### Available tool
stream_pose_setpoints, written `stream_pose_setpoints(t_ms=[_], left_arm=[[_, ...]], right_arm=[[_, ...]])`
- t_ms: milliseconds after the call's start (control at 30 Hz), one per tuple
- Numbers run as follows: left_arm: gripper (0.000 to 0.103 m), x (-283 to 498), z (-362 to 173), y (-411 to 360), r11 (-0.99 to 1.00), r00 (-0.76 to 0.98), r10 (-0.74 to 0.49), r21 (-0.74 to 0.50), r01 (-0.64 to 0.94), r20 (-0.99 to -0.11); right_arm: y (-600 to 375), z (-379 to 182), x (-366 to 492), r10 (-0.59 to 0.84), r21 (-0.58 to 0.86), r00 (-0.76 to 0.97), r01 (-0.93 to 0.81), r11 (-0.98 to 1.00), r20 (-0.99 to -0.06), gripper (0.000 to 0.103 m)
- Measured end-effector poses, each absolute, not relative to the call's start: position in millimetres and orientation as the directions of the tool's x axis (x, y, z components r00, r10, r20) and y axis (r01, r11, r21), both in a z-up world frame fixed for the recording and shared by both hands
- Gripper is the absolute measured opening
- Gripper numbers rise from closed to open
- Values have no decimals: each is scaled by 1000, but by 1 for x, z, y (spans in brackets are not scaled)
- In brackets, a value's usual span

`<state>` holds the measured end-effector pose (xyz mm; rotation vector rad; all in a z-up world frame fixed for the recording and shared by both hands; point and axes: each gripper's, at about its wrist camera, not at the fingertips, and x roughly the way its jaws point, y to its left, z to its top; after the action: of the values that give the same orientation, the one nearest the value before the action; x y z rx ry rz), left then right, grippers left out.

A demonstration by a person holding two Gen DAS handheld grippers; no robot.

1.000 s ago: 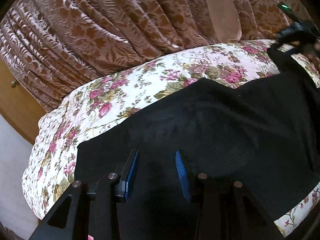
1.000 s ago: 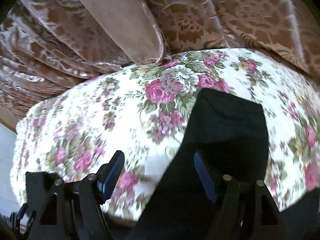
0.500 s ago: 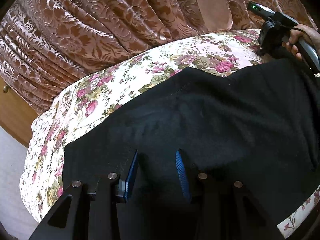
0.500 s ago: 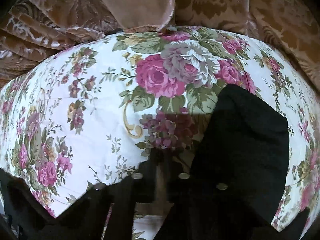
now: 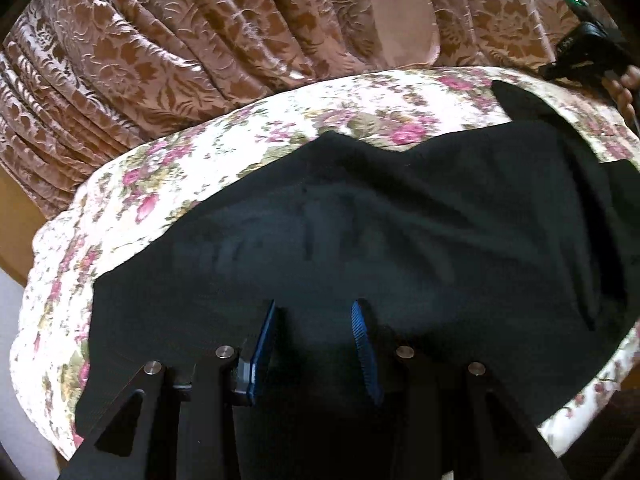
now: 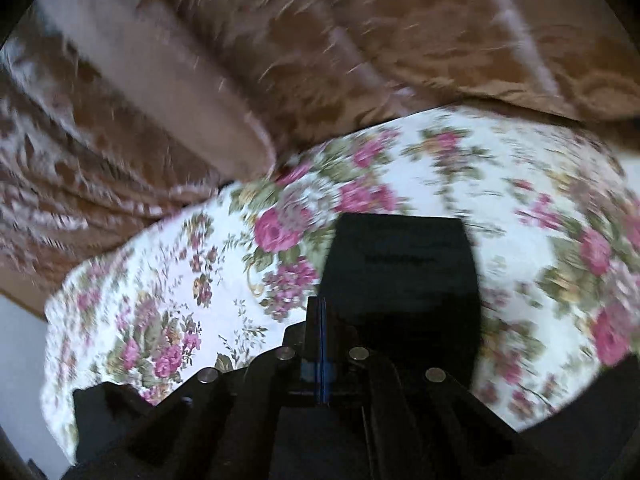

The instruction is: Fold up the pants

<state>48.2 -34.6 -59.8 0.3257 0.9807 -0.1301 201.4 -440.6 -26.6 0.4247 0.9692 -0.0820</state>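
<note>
Since the earlier frames, the right gripper (image 6: 322, 320) has gone from wide apart to fully closed: its blue pads meet in a single line. Black fabric lies directly beside and beneath the closed tips, and the far end of the pants (image 6: 404, 272) now stands nearer the camera. From the left wrist view, the right gripper (image 5: 584, 52) sits at the far right edge, and a strip of black cloth rises toward it. Judgement: the right gripper has pinched the leg end and begun to lift it, which starts the first fold.

Left gripper (image 5: 314, 344): the jaws hold a narrow gap, unchanged. The pants (image 5: 360, 240) fill the space below and between the pads; whether the pads press on cloth cannot be told.

The pants lie spread across the floral bedspread (image 5: 208, 160), in front of the brown curtain (image 5: 160, 60).

Limits of view:
- The right wrist view is motion-blurred; the pinch point itself is black on black and not resolvable.
- The waistband end is cut off by the lower frame edge.
- The hand (image 5: 626, 92) on the right gripper shows only as fingertips.
</note>
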Motion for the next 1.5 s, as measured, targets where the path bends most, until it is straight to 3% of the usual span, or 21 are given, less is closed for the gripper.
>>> stream_pose_setpoints(t_ms=[167,267,300,333,367,400,700,867,900,933,1233,1500], left_arm=[[39,39,-61,-51,933,534,-32,166,319,-845],[39,34,-61,-59,927,531,-58,152,344,-846],[39,33,-61,-60,926,530,-66,146,349,-845],[39,32,-61,-61,926,531,-78,136,352,-844],[39,31,-61,-60,927,530,-82,131,352,-844],[39,32,-62,-60,928,527,-88,123,352,-845],[42,42,-67,-49,939,507,-161,28,344,-846],[45,44,-69,-51,939,502,-171,13,342,-848],[45,44,-69,-51,939,501,-172,12,343,-848],[45,45,-69,-51,939,502,-174,11,343,-847],[45,36,-62,-57,922,496,-207,2,388,-843],[45,16,-42,-83,875,501,-286,-10,484,-817]], right_arm=[[-469,-18,162,129,339,583,267,902,-802,1],[-469,-25,158,130,321,550,266,909,-825,7],[-466,-30,162,144,329,539,265,906,-830,24],[-463,-35,167,148,328,524,269,906,-839,55],[-460,-40,173,145,325,518,275,905,-843,67],[-454,-44,182,135,317,524,275,907,-841,71],[-412,-94,292,-28,94,375,305,948,-926,69],[-397,-127,326,-198,-125,245,285,950,-949,40],[-393,-124,326,-221,-151,255,266,952,-942,10],[-393,-120,323,-242,-172,260,263,949,-935,6],[-457,-21,215,-77,139,558,334,932,-826,6],[-517,45,93,-83,293,702,398,869,-707,6]])
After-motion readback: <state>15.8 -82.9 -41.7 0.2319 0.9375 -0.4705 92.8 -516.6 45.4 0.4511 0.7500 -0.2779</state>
